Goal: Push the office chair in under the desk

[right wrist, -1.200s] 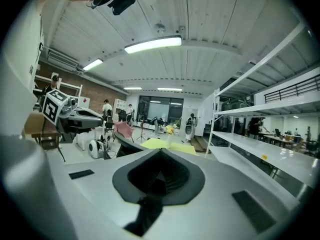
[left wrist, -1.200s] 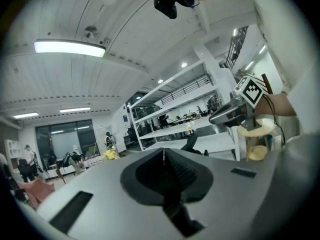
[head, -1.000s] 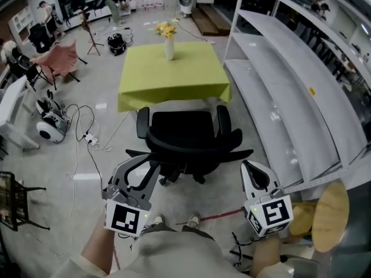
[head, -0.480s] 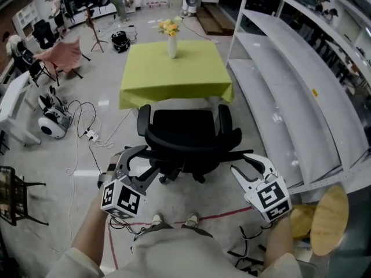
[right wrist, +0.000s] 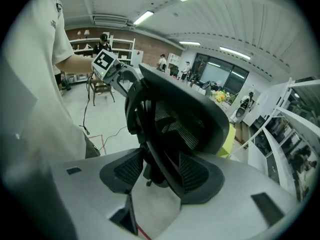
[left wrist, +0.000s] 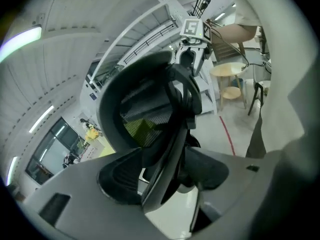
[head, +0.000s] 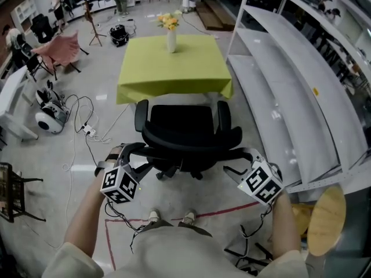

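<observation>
A black office chair [head: 186, 126] stands in front of the desk with the green cloth [head: 173, 68], its seat short of the desk's edge and its backrest [head: 191, 141] toward me. My left gripper [head: 142, 158] is at the backrest's left end, my right gripper [head: 237, 161] at its right end. The jaws of both have just been opening. In the left gripper view the backrest's rim [left wrist: 165, 134] runs between the left gripper's [left wrist: 165, 176] spread pads. In the right gripper view the rim [right wrist: 165, 159] likewise sits between the right gripper's [right wrist: 160, 176] pads, without a firm squeeze showing.
A white shelf rack [head: 290, 91] runs along the right, close to the chair. A vase of yellow flowers [head: 170, 35] stands on the desk. Cables [head: 81, 133] and a white machine [head: 46, 120] lie on the floor at left. A round wooden stool [head: 326, 219] is at my right.
Both grippers have come down and forward from behind the chair to the ends of its backrest. Their jaws have spread wide around its rim.
</observation>
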{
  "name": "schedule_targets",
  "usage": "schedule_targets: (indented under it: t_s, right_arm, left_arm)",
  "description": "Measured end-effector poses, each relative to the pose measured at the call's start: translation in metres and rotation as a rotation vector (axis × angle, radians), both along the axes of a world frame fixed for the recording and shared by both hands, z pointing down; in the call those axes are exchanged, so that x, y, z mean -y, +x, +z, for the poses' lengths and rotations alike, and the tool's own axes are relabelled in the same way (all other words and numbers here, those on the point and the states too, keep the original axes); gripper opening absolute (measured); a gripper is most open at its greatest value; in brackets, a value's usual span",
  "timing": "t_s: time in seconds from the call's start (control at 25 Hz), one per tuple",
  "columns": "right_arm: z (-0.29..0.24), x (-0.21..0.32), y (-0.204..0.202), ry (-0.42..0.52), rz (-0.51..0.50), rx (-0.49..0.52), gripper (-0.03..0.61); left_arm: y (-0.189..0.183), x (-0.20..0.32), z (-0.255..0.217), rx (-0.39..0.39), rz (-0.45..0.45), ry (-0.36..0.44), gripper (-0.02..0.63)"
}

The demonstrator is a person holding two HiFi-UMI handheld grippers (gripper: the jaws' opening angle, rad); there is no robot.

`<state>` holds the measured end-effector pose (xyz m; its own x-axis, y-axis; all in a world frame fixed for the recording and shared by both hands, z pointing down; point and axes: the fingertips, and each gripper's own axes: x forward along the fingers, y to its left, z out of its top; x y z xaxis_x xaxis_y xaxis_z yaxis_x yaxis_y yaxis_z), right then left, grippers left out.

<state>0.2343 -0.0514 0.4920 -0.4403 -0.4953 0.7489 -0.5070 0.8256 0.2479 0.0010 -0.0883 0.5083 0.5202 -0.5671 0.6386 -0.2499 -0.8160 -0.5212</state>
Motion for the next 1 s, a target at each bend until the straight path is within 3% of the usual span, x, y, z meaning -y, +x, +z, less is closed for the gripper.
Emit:
schedule_targets:
  t_s: [0.2,0.36,0.52,0.68,1.0]
  right_arm:
    - [0.035,0.009,0.019,-0.036,0.009,-0.097,0.230]
    - [0.050,0.022,0.031,-0.026,0.047,-0.131,0.215]
    - [0.057,0.026,0.029,-0.056,0.042,-0.079,0.163]
    - [0.058,0.028,0.027,-0.043,0.020,-0.018,0.164]
    - [0.058,0.042,0.024,-0.035,-0.035,0.022,0.169]
  left_arm:
    - [-0.004,0.005,0.032,0.062,-0.034,-0.049,0.284]
    - [-0.013,0.020,0.046,0.158,-0.066,0.023,0.228]
    - [-0.015,0.026,0.049,0.159,-0.087,0.013,0.230]
    - [-0.016,0.030,0.051,0.142,-0.091,0.023,0.236]
    - [-0.020,0.042,0.053,0.154,-0.142,-0.058,0.250]
